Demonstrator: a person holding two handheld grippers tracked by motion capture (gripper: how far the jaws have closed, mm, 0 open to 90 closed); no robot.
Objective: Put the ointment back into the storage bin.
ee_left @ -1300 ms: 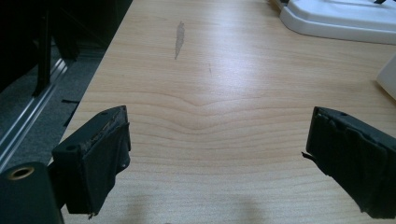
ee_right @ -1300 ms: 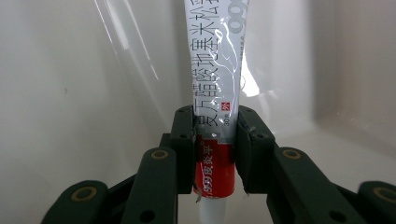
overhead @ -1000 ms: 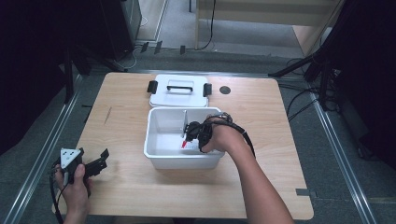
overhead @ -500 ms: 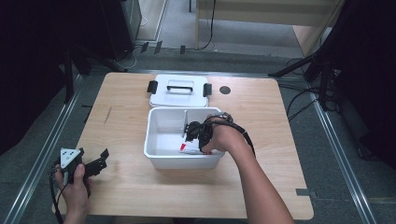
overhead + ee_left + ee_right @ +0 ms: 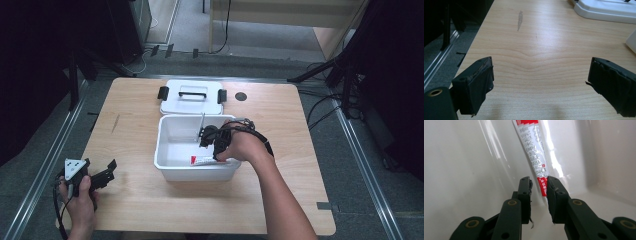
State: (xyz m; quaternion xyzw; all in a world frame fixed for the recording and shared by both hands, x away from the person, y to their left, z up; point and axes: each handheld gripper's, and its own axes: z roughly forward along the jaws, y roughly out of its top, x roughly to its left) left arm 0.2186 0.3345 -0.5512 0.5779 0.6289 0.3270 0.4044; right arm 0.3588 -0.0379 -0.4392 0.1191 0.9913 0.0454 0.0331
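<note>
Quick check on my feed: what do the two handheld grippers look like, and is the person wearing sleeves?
Both are black two-jaw tools. The left gripper carries a grey three-cornered plate and trails a dark cable. The right gripper has bolted linkage arms with brass-ringed pivots. Forearms bare, no sleeves.

In the high view, the right hand point(image 5: 243, 146) covers most of the right tongs point(image 5: 209, 141) and the near end of the red and silver tube point(image 5: 202, 160) in the white bin point(image 5: 170, 150), so how the jaws stand cannot be read there. In the right gripper view the tube's point(image 5: 535, 152) far end is cut off by the top edge, its near end is hidden between the jaws, and whether both jaws touch it cannot be told; its print is too small to read. In the left gripper view, the lid point(image 5: 606, 11) is cut off at the top edge and the bin's corner point(image 5: 632, 41) at the right edge. The surface's point(image 5: 140, 200) near edge runs out of the high view.
</note>
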